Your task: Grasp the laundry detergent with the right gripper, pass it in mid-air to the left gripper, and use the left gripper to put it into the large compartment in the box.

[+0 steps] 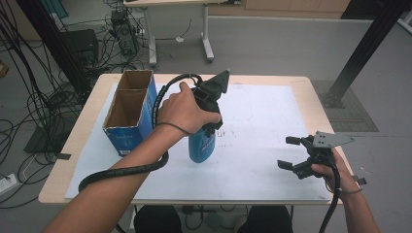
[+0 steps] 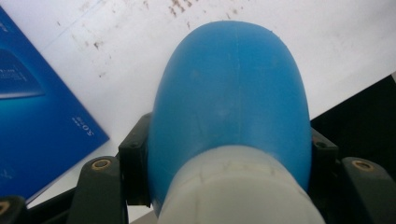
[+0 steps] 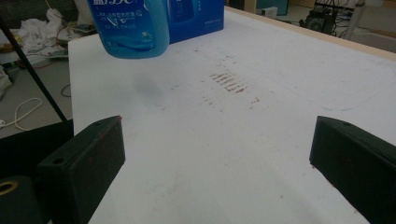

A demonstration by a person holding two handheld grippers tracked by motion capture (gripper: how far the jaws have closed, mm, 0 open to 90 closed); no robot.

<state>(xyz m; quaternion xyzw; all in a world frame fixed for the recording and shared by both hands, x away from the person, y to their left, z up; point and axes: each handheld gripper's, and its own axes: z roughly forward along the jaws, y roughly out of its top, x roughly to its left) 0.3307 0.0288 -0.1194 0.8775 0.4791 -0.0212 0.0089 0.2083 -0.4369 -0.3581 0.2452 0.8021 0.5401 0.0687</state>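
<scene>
A blue detergent bottle with a white cap hangs upright a little above the white sheet, and its shadow falls on the sheet below it. My left gripper points down and is shut on the bottle's upper part. In the left gripper view the black pads press both sides of the blue bottle just under the white cap. My right gripper rests low at the right front of the table, open with nothing between its jaws. In the right gripper view the bottle is at the far left, beyond the right gripper.
An open-topped blue cardboard box with two compartments stands at the table's left, close beside the bottle; the box stands behind the bottle in the right gripper view. A white sheet covers the table. Cables, table legs and a black post lie beyond.
</scene>
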